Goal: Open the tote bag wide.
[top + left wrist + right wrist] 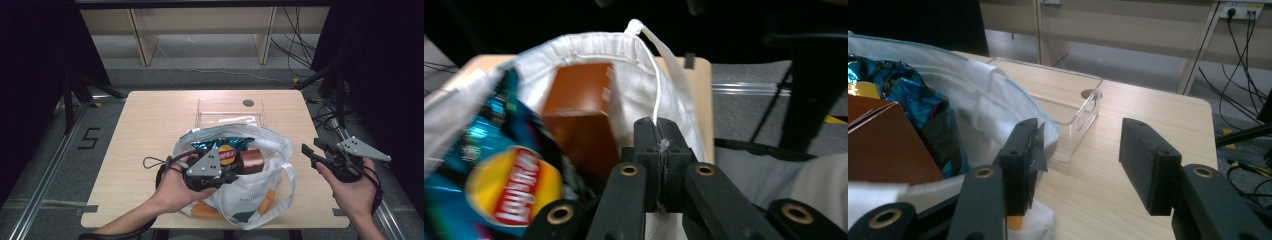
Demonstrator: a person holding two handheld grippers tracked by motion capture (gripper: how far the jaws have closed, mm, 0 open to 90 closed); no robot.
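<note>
tote bag [250,197] rim pinched in left gripper [659,150]

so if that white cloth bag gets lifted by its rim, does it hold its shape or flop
Probably flops: the bag is thin cloth, already creased and slumped on the table. The left tool, shut on the rim, would likely bunch it. The chip packet and brown box inside may shift or tip.

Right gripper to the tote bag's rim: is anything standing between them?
Nothing visible does. The right gripper has its jaws open over bare table, with the tote bag rim just off one jaw. The clear box sits farther back, off that path. The left gripper is shut on the bag's near rim.
</note>
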